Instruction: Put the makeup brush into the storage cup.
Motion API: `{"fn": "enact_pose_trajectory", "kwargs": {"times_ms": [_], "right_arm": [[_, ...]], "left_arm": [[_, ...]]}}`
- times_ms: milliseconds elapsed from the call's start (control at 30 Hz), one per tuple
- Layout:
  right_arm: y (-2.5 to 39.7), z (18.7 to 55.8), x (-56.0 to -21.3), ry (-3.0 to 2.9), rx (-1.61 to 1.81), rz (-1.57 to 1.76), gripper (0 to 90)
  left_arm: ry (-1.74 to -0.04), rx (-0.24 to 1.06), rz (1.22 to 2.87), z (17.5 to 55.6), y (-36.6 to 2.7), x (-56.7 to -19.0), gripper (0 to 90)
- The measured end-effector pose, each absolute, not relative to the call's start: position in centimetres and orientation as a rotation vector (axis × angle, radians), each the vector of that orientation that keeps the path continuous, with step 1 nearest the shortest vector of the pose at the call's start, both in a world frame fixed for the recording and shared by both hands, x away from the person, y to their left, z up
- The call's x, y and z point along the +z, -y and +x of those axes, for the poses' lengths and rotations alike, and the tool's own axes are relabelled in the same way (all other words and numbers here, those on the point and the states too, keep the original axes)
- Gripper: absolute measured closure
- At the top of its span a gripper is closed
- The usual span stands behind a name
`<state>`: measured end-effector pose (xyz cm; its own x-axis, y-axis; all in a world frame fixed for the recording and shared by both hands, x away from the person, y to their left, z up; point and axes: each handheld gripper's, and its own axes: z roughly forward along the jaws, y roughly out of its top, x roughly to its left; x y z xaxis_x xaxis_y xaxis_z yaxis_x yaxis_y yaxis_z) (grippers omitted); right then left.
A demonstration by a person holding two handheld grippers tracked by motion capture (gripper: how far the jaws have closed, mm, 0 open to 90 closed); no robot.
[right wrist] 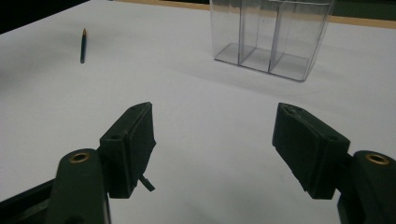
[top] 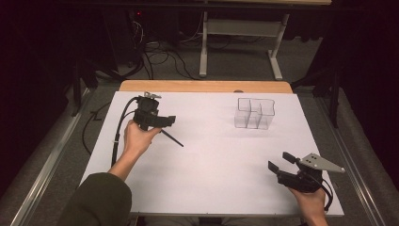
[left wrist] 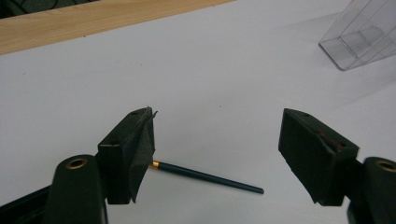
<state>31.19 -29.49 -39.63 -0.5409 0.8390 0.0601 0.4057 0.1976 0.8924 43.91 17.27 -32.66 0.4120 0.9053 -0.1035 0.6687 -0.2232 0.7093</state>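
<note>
**Thin pencil lies flat, left tongs spread over it**

The pencil [left wrist: 205, 176] lies flat on the white bench [top: 211, 165], just under the left tongs [top: 160, 121], whose jaws stand wide apart and hold nothing. It looks light, stiff and slim, likely to roll or slip; a pinch across the middle of the shaft seems safest, clear of the gold band near one end. The right tongs [top: 282, 161] are also spread and empty, near the front right. The clear box [top: 254, 113] with its compartments stands well apart toward the far right. Open bench lies between them; the wooden far edge [top: 202, 86] is near.
</note>
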Motion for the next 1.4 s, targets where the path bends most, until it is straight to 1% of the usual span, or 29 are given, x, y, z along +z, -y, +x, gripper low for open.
{"fn": "enact_pose_trajectory", "kwargs": {"times_ms": [367,567,933,1400], "right_arm": [[29.4,31.2,-39.6,-2.039,1.300,1.154,30.9],[29.4,31.2,-39.6,-2.034,1.302,1.152,31.0],[29.4,31.1,-39.5,-2.032,1.302,1.153,31.0],[29.5,31.1,-39.6,-2.032,1.303,1.150,31.0]], "left_arm": [[-1.410,0.364,2.032,44.7,-17.0,-32.6,25.2],[-1.478,0.309,2.048,45.5,-17.0,-32.8,23.9],[-1.545,0.264,2.093,46.3,-16.3,-32.9,23.1],[-1.632,0.212,2.134,47.2,-15.9,-34.3,22.6]]}}
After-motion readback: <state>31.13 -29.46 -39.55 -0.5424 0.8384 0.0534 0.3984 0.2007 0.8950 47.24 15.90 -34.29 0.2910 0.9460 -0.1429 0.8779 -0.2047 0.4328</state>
